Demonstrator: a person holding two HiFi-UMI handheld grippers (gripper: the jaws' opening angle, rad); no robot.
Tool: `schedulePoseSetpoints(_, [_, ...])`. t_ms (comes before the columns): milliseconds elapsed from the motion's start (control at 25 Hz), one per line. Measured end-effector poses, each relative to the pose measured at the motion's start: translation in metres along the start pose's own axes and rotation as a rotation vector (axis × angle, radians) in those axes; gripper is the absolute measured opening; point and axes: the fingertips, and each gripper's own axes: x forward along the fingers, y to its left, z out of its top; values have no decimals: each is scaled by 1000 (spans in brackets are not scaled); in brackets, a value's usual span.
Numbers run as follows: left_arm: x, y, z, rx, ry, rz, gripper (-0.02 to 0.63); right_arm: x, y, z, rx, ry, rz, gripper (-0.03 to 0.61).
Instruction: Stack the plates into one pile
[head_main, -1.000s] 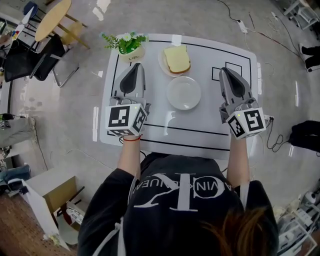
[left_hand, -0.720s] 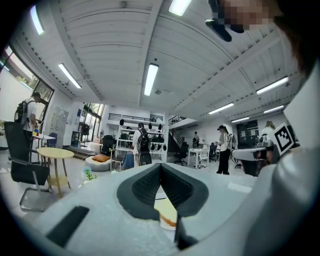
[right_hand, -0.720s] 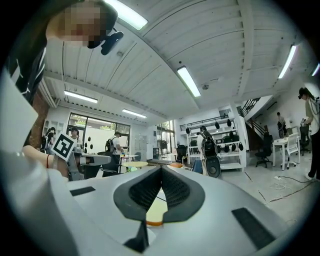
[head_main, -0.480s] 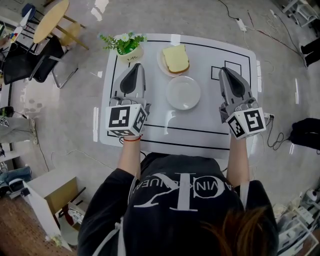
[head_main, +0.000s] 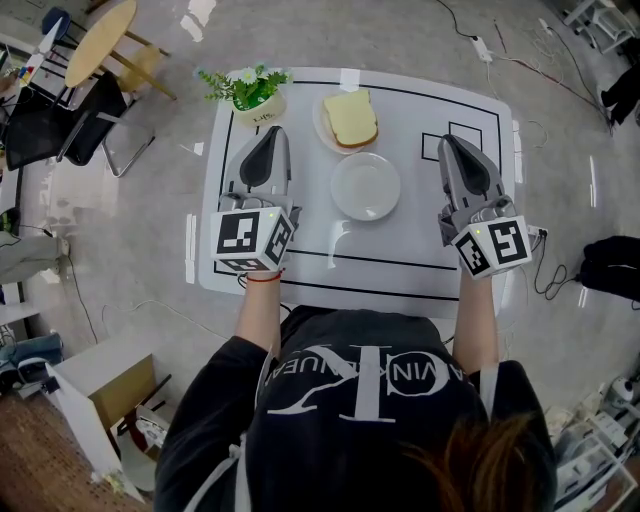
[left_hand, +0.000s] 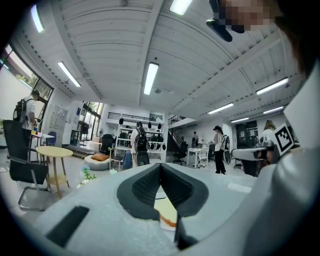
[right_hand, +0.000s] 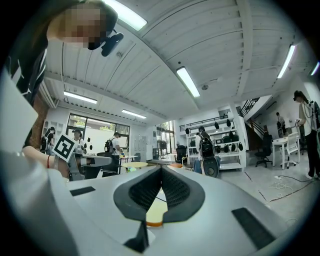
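1. Two plates lie unstacked on the table (head_main: 420, 235): empty plate (head_main: 366, 186) nearer, far plate (head_main: 324, 120) carrying a yellow block (head_main: 352, 116); all stacking seems left
2. Left gripper (head_main: 268, 140) and right gripper (head_main: 455, 146) flank them, jaws closed on nothing

Person at a white worktop (head_main: 400, 245) holds two grippers either side of an empty plate (head_main: 365, 186): left gripper (head_main: 270, 135) left of it, right gripper (head_main: 450, 142) right of it, jaws together. Just beyond the empty plate, a second plate (head_main: 323, 125) carries what looks like sliced bread (head_main: 352, 115); beyond-left stands a potted plant (head_main: 252, 90).
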Motion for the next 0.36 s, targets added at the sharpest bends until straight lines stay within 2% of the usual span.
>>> schedulePoseSetpoints(360, [0,1,-1,-8,0,1,9,1,2,-2,2,2,7,0])
